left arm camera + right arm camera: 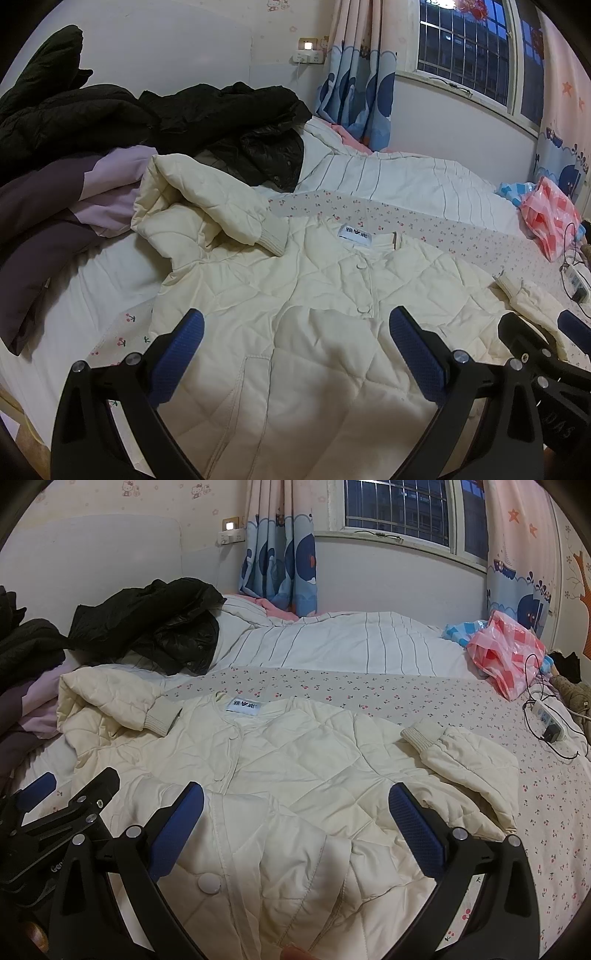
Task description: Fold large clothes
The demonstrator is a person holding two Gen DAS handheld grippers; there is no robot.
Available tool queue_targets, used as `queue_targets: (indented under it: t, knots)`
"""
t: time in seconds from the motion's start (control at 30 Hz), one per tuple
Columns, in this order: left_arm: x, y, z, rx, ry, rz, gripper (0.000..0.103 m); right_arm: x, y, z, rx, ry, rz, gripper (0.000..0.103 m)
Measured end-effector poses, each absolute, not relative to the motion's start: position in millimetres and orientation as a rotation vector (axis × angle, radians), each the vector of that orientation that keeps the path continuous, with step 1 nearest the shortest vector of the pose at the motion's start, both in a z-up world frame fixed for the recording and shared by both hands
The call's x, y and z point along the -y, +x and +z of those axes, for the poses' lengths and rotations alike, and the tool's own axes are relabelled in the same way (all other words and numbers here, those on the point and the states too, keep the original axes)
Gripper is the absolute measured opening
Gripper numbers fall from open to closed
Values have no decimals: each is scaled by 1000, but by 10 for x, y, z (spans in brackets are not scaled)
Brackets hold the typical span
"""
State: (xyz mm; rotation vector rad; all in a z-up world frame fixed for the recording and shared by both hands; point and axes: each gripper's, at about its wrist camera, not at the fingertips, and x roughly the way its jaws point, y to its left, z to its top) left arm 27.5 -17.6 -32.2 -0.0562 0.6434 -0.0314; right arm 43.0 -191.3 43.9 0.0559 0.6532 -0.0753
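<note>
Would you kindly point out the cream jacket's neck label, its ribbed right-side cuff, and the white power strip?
neck label (pixel 246 703), right wrist view, middle of the white tag.
ribbed cuff (pixel 421 737), right wrist view, on the knit band.
power strip (pixel 546 716), right wrist view, on its white body.

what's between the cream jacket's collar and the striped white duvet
A bare strip of cherry-print bedsheet separates the cream quilted jacket from the striped white duvet, clearest in the right wrist view.

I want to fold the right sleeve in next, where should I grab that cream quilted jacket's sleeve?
Grip the ribbed cuff of the cream quilted jacket with the right gripper, coming from the right: the cuff lies free and flat on top.
</note>
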Motion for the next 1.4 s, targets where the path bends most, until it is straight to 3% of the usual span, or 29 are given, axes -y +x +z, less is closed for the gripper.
queue_targets:
  t: [1.4]
  knots:
    - [339, 273, -385, -652, -24, -34, 96, 1993, 418, 471, -649, 68, -85, 97]
